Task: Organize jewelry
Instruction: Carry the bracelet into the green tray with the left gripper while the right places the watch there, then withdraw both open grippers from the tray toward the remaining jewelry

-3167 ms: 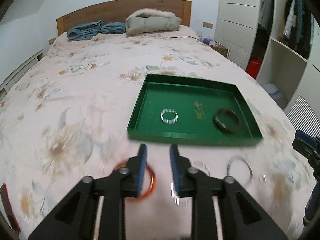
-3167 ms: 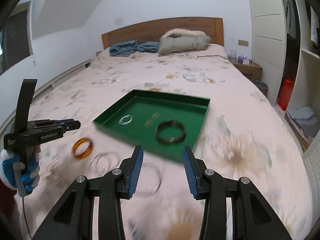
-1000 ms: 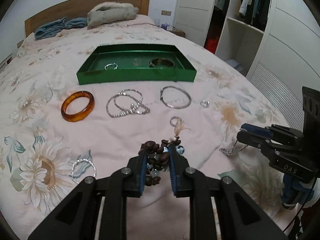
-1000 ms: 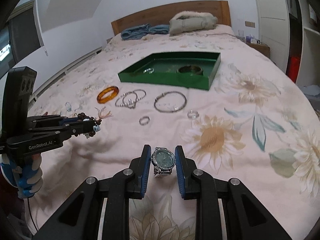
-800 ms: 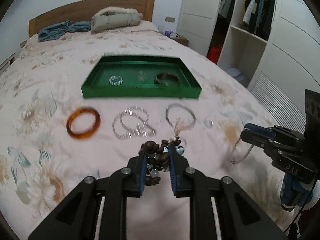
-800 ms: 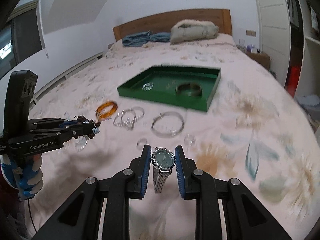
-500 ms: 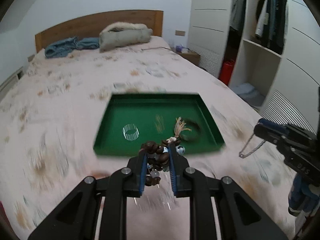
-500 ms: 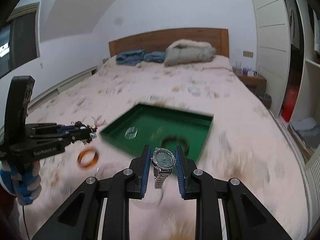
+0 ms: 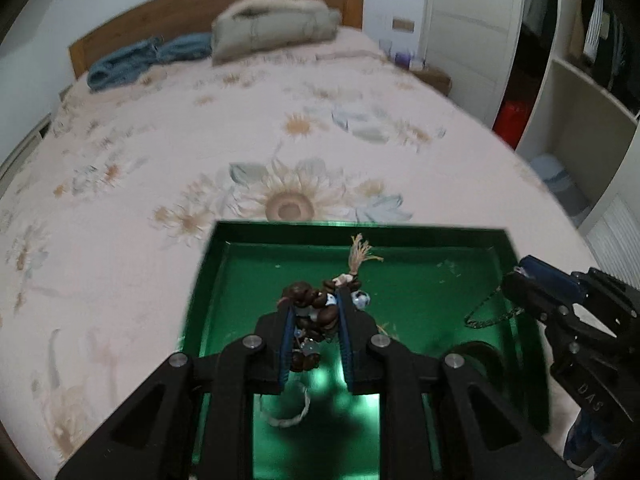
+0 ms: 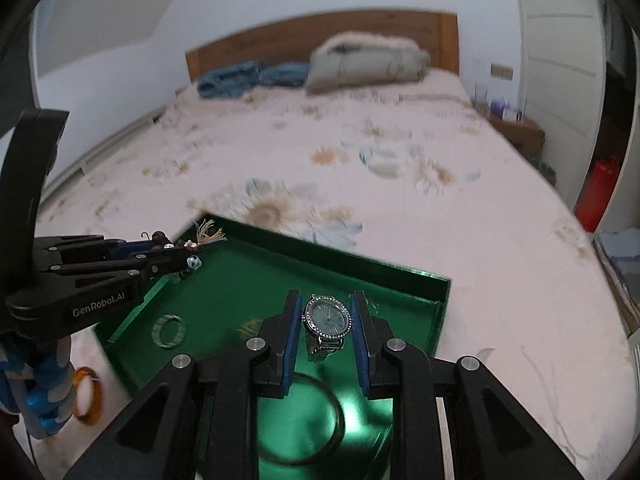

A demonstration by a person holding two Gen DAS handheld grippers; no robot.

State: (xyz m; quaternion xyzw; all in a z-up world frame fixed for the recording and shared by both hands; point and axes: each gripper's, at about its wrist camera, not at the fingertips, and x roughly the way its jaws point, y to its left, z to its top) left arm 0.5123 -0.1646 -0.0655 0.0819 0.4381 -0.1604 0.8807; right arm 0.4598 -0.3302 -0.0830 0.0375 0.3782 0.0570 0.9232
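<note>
Jewelry is clamped in both your claws above the green tray point(image 9: 208, 264): your left gripper point(image 9: 314, 312) pinches a brown beaded bracelet point(image 9: 310, 304), its tassel poking past the fingertips. Your right gripper point(image 10: 326, 320) grips a silver wristwatch point(image 10: 328, 318) by its case between the blue pads, band hanging below, over a dark bangle point(image 10: 304, 420) in the tray.

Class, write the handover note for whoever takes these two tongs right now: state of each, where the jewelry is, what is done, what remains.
Left tongs: shut on the bead bracelet, held over the green tray.
Right tongs: shut on the watch, also over the tray.
Done: a pale ring and a dark bangle already lie in the tray.
Left: set down both held pieces in the tray, then fetch the amber bangle lying on the bedspread beside the tray. Other loose pieces may be out of view.
</note>
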